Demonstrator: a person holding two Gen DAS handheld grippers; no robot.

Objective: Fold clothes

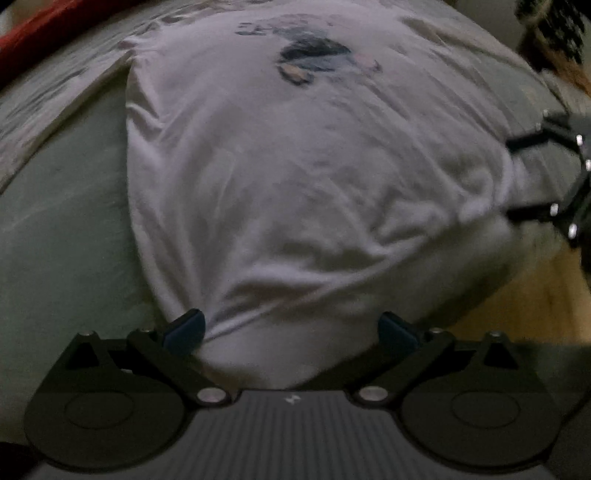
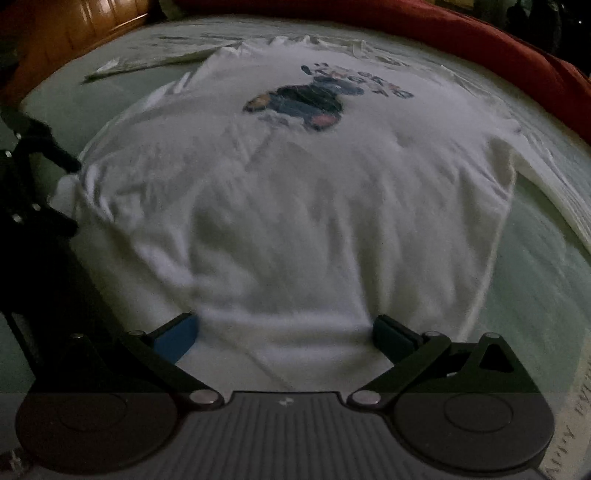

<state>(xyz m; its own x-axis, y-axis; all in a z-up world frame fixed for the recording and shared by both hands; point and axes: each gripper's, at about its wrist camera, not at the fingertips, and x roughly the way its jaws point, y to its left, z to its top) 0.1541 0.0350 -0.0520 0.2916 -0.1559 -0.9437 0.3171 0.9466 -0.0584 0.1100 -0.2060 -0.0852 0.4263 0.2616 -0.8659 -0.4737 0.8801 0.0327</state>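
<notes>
While both grippers stand at the near hem of the white T-shirt [image 1: 295,177], their jaws are spread wide and hold nothing. In the left wrist view the left gripper [image 1: 293,328] has its two blue fingertips [image 1: 186,330] on either side of a bunch of hem cloth, which lies between them without being pinched. In the right wrist view the right gripper [image 2: 284,332] is in the same pose, with the hem passing between its separated blue pads [image 2: 177,338]. The shirt lies flat, front side up, on a pale green bed sheet [image 1: 62,221], with some wrinkles near the hem. Further away on the chest there is a dark blue print [image 2: 299,101] with letters above it, too blurred to read. A sleeve [image 2: 532,184] goes out to the right side. Beyond the shirt, a red blanket [image 2: 480,40] lies along the far edge of the bed, and a wooden headboard [image 2: 88,22] is at the far left.
</notes>
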